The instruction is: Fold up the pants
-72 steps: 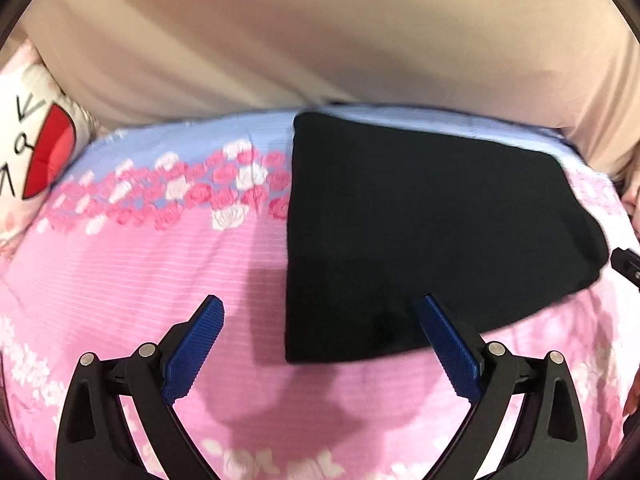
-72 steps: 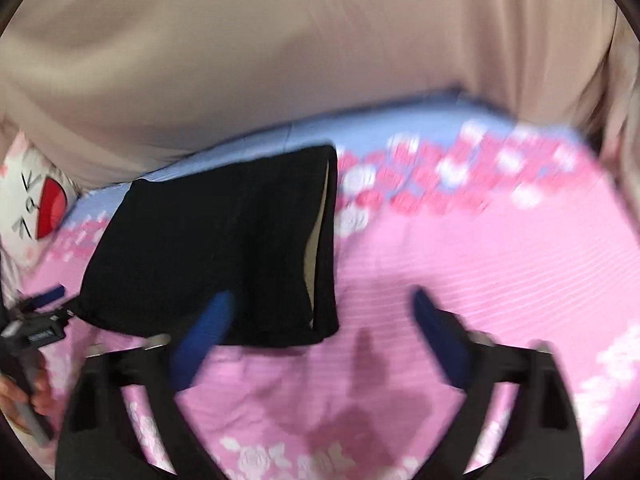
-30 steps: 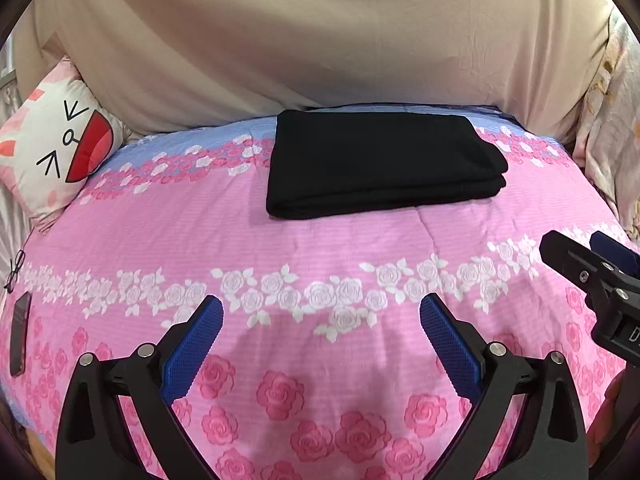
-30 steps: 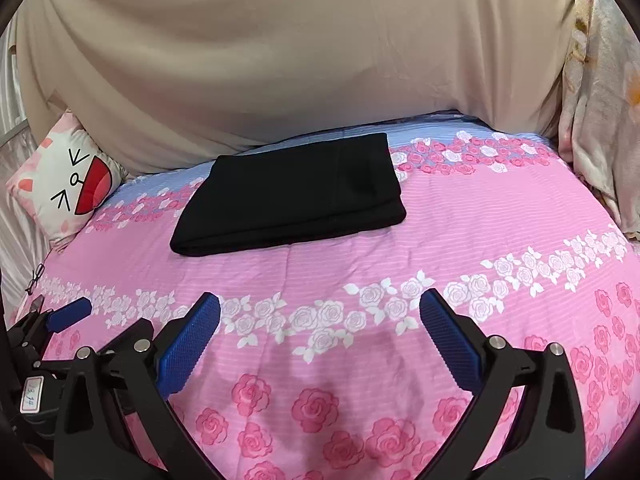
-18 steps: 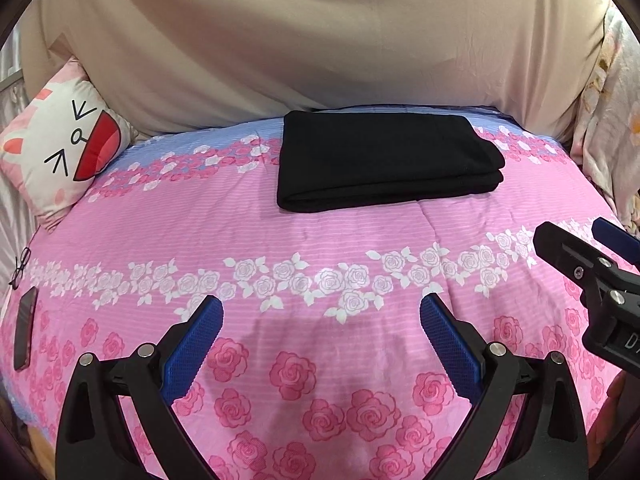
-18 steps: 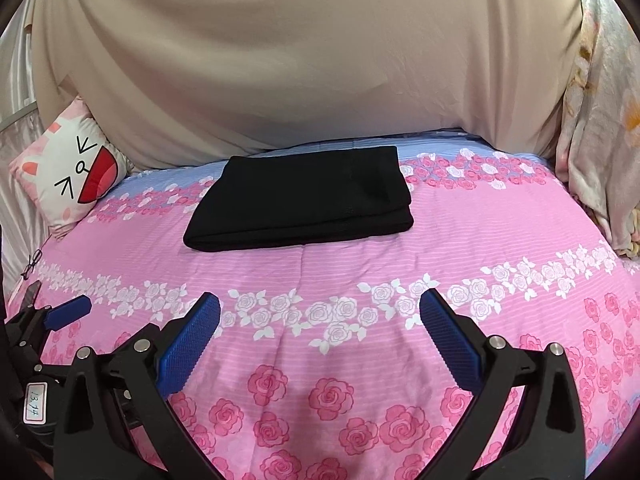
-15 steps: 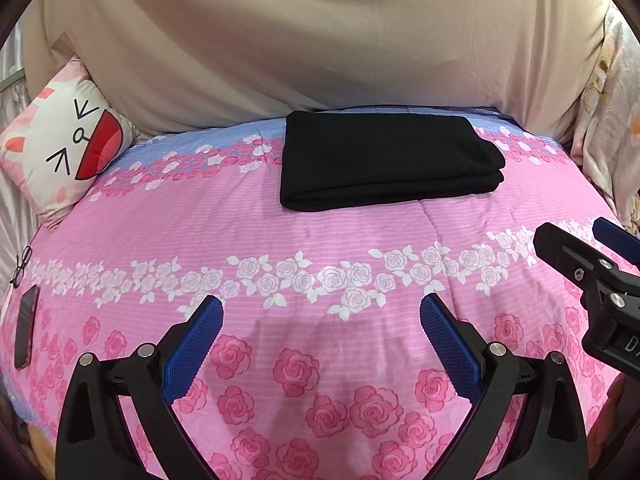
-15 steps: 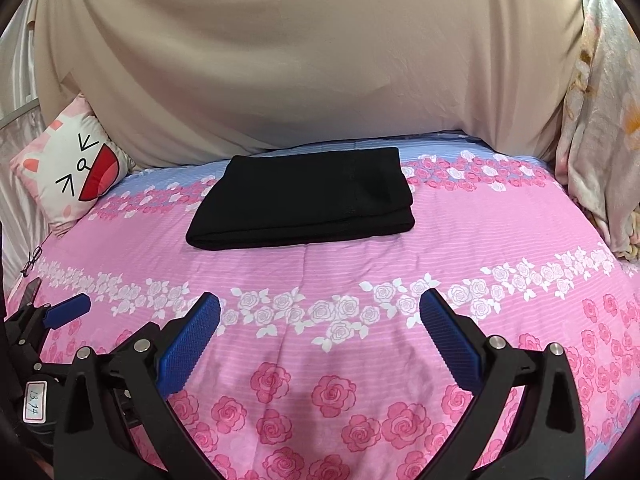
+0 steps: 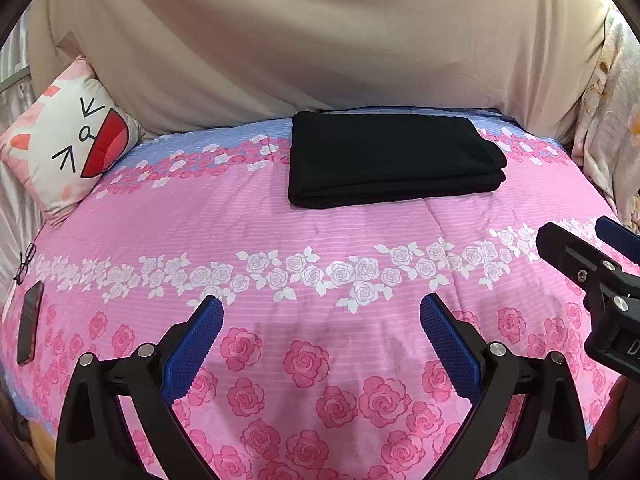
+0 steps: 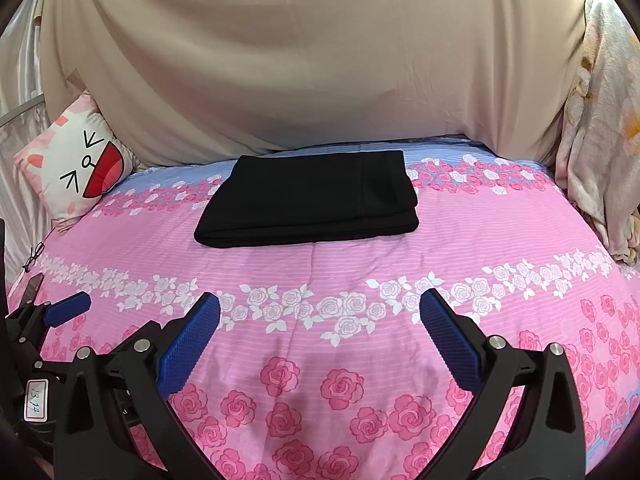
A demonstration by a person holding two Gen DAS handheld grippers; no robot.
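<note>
Since pants (image 9: 394,158) lie folded on bed (image 9: 280,236), task looks done; left claw (image 9: 320,326) and right claw (image 10: 319,320) wide open, empty, well apart from pants; next: nothing but leave stack alone

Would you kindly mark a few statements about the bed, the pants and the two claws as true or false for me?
1. The black pants lie folded in a flat rectangle on the floral bedspread. True.
2. The left claw is shut on the pants. False: it is open, holds nothing and is well short of them.
3. A cartoon-face pillow sits at the left edge of the bed. True.
4. The right claw is open and empty. True.
5. A phone lies on top of the pants. False: it lies on the bedspread near the left edge, far from them.
</note>
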